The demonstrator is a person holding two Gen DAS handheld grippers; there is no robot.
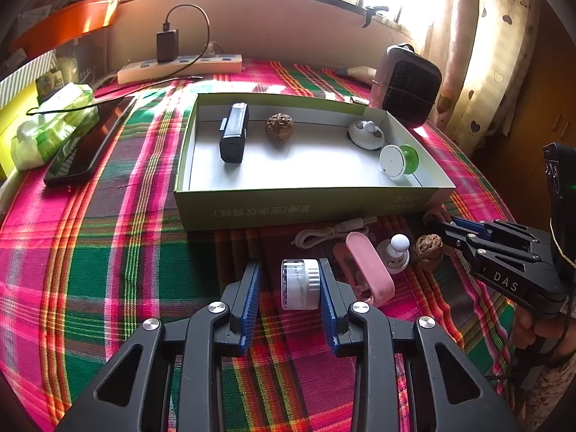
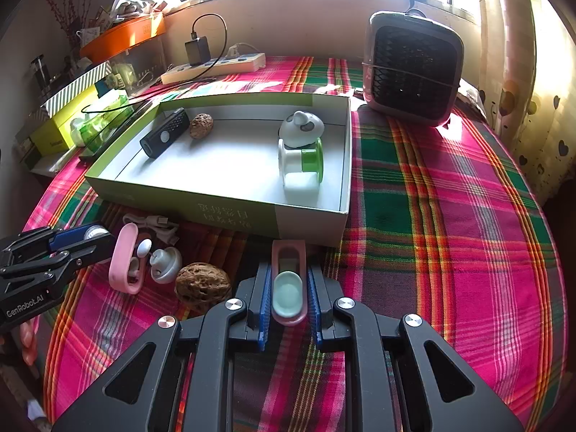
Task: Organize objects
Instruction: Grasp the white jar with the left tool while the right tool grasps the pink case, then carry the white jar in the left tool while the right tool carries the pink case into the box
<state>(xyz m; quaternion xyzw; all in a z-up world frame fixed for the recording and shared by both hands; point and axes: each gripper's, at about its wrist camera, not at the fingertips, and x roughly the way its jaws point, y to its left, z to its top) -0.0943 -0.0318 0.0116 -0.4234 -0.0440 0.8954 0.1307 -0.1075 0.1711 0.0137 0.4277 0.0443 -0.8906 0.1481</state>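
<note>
Both grippers down at table level just in front of the green box (image 1: 309, 208), each with an item between its fingers.

Left gripper (image 1: 291, 280) open around a small white cylinder (image 1: 300, 284): right pad touches it, gap on the left side. Right gripper (image 2: 289, 288) clamped on a pink oval case (image 2: 289, 280) with a pale green insert. In front of the box: second pink case (image 2: 124, 259), white cable (image 1: 324, 234), small white knob toy (image 1: 394, 252), walnut (image 2: 203, 286). Inside the box: black device (image 1: 234, 133), another walnut (image 1: 279, 126), white-grey toy (image 2: 301, 127), green-white spool (image 2: 302, 160). All on plaid cloth (image 2: 450, 216).
</note>
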